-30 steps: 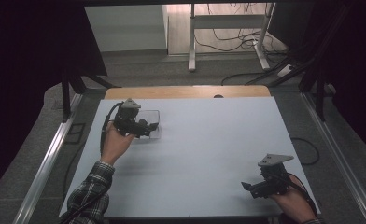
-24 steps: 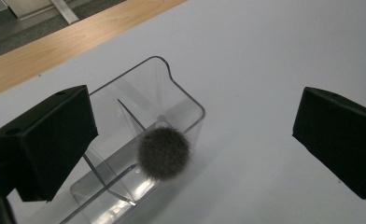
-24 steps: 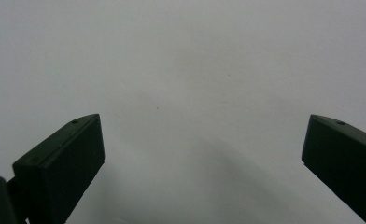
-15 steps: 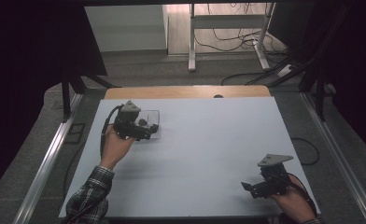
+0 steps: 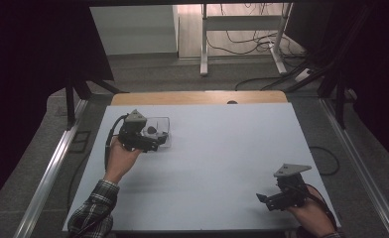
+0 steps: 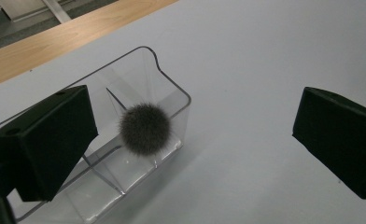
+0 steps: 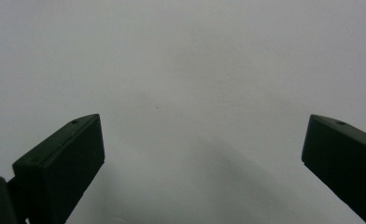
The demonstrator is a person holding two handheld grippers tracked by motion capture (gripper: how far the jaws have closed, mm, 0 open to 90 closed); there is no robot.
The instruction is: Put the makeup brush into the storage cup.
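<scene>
A clear plastic bin (image 6: pixel 169 86) stands on the white table at the far left, also seen from above as the clear bin (image 5: pixel 163 122). Inside it lies a dark fuzzy ball (image 6: pixel 145 129), a dark spot (image 5: pixel 153 130) in the high view. My left gripper (image 5: pixel 155 145) hovers at the bin's near edge, open, its jaws spread wide with nothing between them (image 6: pixel 195 149). At the table's near right corner my right gripper (image 5: pixel 263 199) is open too, its jaws apart over bare table (image 7: pixel 202 163).
The white table (image 5: pixel 217 148) has a wooden strip (image 5: pixel 197 97) along its far edge. Metal rails run down both sides. Beyond the table are a desk frame (image 5: pixel 242 29) and loose cables on the floor.
The left gripper has drawn back slightly toward the near side of the bin. The right gripper has stayed in place.
</scene>
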